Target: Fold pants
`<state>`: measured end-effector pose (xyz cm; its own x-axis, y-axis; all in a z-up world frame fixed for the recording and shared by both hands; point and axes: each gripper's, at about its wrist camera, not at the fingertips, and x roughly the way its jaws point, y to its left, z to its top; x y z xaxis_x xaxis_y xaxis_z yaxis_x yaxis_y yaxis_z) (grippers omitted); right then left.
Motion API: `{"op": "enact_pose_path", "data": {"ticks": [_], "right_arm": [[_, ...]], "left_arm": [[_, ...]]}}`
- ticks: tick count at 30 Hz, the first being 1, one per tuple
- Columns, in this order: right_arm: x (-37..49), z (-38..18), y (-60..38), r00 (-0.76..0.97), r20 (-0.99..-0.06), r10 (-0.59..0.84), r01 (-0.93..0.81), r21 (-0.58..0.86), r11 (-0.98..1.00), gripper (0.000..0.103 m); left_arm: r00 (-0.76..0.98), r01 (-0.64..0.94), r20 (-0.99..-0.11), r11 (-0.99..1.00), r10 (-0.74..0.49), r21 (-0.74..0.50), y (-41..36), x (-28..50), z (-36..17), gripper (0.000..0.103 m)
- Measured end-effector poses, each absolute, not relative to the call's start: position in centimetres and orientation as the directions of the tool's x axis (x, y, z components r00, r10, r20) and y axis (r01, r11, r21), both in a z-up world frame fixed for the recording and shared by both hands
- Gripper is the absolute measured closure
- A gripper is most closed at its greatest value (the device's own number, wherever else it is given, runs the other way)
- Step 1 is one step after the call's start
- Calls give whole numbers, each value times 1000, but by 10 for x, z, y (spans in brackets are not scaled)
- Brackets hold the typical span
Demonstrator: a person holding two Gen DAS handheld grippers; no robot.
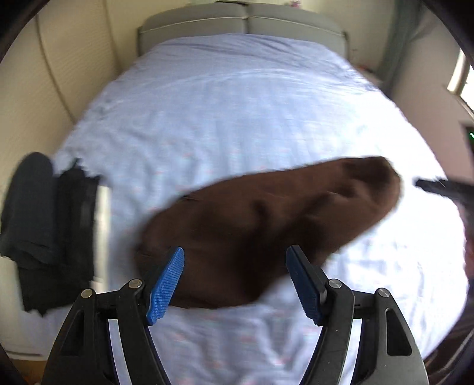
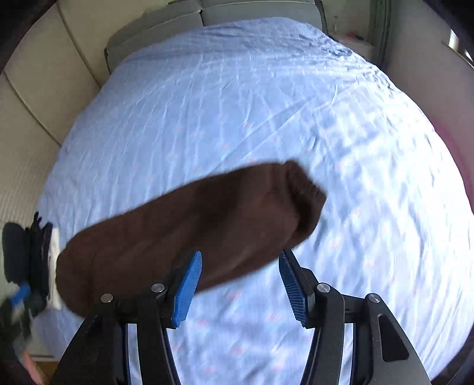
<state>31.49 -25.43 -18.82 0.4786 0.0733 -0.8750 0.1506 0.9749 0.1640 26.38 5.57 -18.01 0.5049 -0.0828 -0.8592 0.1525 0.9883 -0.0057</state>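
Nearest the left wrist camera, the left gripper (image 1: 235, 284) stands with its blue pads (image 1: 166, 288) apart and nothing pinched between them; the brown pants (image 1: 266, 228) lie just beyond its tips, on the sheet. From the right wrist camera the right gripper (image 2: 240, 288) shows the same: pads spread, no cloth caught, the pants (image 2: 183, 237) running as a long folded bundle from the lower left up toward the middle of the bed (image 2: 266, 103). Both views are smeared by motion, so fine creases and edges of the bundle cannot be read.

Further out, at the left edge of the mattress, a pile of dark clothes (image 1: 47, 231) sits well apart from the brown bundle, with a pale item beside it. Beyond that the light blue sheet stretches bare to the grey headboard (image 1: 243, 26) and the cream wall panels.

Judging by the loose jaws and the compact shape of the cloth, a fold looks freshly laid and let go. The bundle is long and somewhat lumpy, so the next move probably calls for either one more fold end over end, each gripper taking a corner of one end cleanly through all layers, or carrying it flat toward the dark pile.
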Motion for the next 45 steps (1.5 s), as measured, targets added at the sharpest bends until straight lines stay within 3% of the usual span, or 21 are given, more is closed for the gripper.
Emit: {"op": "enact_pose_path", "data": {"ticks": [3,13,16,23,26,29,32,34,35,38,42,45], "right_arm": [[338,-195,-281,462,-886,36,159,123,980,47],[347,-228,-320,455,-874,168,261,312,914,47],[347,-236,-326,457,-861,224,253,367,895,47],[361,-251,-322,437,-865,246,170,348,922,47],[375,-261,-312,415,-874,253,108,323,940,47],[389,-277,-303,371,-898,239,81,288,954,48],[400,-295,-298,323,-912,253,72,290,954,48],[407,-312,-295,265,-932,247,80,276,958,54],[409,-318,-293,247,-938,244,80,271,959,66],[407,-312,-283,247,-953,176,43,192,980,76],[394,-250,-278,414,-910,10,-35,-5,999,78],[411,-235,-296,407,-912,47,-11,47,999,78]], "left_arm": [[471,171,-875,985,-111,-33,16,247,-195,42],[498,-59,-866,998,46,18,-38,249,-248,41],[525,-84,-849,996,61,20,-48,256,-259,37],[486,-177,-866,984,121,38,-55,280,-288,38],[443,-233,-886,972,136,32,-46,287,-298,71],[416,-226,-901,974,122,28,-39,289,-307,78],[429,-173,-892,982,144,75,-44,284,-308,79],[433,-155,-888,983,153,94,-47,280,-308,79],[433,-149,-887,983,158,102,-48,280,-309,79],[436,-124,-883,984,171,130,-52,278,-309,79],[439,-77,-878,982,190,174,-61,273,-310,80],[426,-56,-883,980,197,192,-70,273,-316,80]]}}
